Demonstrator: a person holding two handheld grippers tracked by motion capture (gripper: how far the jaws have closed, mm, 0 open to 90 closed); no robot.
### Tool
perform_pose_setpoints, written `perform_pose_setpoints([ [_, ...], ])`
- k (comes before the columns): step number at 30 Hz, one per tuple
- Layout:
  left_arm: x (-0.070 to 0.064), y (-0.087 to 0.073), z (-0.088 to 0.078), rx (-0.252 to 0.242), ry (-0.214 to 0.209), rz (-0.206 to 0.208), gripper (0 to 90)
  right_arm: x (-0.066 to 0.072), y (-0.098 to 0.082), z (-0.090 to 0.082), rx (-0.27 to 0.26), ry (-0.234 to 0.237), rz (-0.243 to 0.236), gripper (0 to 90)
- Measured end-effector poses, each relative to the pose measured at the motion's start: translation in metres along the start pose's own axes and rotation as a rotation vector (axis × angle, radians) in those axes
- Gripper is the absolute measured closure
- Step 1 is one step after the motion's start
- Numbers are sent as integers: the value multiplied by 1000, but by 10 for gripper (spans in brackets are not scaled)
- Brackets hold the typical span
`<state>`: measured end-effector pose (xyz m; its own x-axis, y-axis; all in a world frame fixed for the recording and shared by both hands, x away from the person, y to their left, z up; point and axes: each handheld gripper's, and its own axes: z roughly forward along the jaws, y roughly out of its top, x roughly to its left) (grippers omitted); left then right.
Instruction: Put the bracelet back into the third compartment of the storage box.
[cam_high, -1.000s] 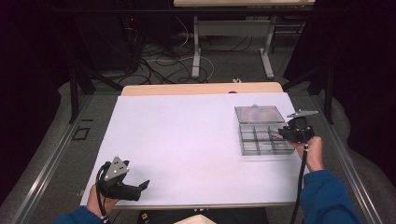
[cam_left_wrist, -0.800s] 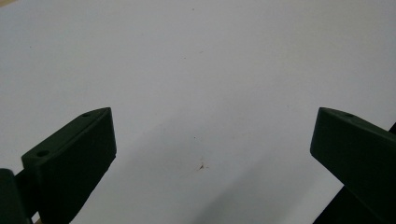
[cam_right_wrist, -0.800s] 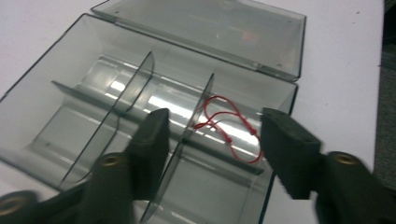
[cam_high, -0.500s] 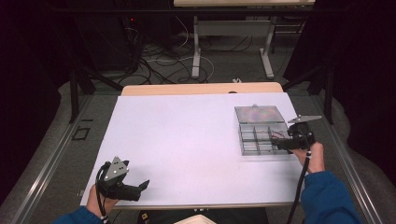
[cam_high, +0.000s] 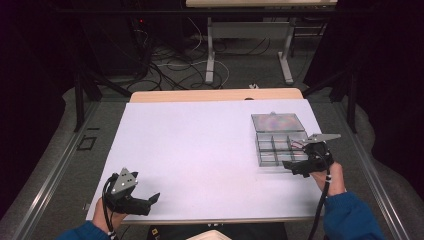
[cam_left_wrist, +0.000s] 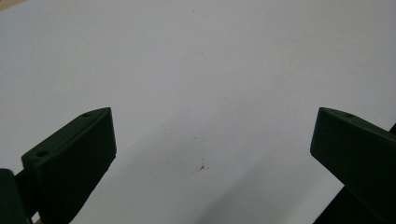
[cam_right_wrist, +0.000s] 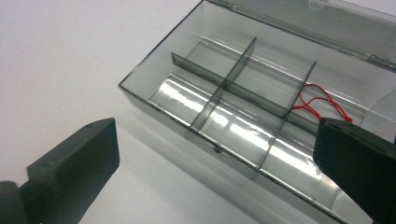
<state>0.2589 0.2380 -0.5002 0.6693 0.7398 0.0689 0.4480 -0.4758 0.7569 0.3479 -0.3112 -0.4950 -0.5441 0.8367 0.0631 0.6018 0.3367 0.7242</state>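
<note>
A clear plastic box (cam_high: 260, 150) with several compartments sits at the right of the white table, its lid (cam_high: 278, 121) folded back flat. A loop of red thread (cam_high: 296, 144) lies in one compartment on the box's right side. My right gripper (cam_high: 296, 163) hovers just off the box's near right corner. In the right gripper view its jaws have just been opening and stand open with nothing between them, facing the box (cam_right_wrist: 154, 109) and the red thread (cam_right_wrist: 322, 103). My left gripper (cam_high: 150, 201) rests open at the near left edge, over bare table (cam_left_wrist: 215, 116).
The table top (cam_high: 200, 145) is a plain white sheet with a wooden strip (cam_high: 215, 95) at its far edge. Beyond it the floor holds cables and table legs (cam_high: 210, 55). Dark drapes stand on both sides.
My right gripper has drawn back from over the box toward the table's near edge, and its jaws have spread. The left gripper has stayed put.
</note>
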Motion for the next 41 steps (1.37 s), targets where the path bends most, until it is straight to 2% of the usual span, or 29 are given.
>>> perform_pose_setpoints([
  [10,0,0,0,-1,1,0,3,31,-10,-6,-18,35,-91,0],
  [19,0,0,0,-4,1,-1,3,52,-21,-14,-26,56,-135,0],
  [22,-1,0,0,-3,3,0,3,55,-26,-17,-41,60,-145,0],
  [26,-1,0,0,-4,1,-1,3,60,-33,-21,-39,71,-135,0],
  [35,-1,0,0,-1,3,0,3,69,-45,-29,-41,88,-158,0],
  [39,0,0,0,-2,2,0,3,71,-49,-31,-53,91,-166,0],
  [41,1,0,0,-4,3,-1,2,69,-49,-32,-66,72,-177,0],
])
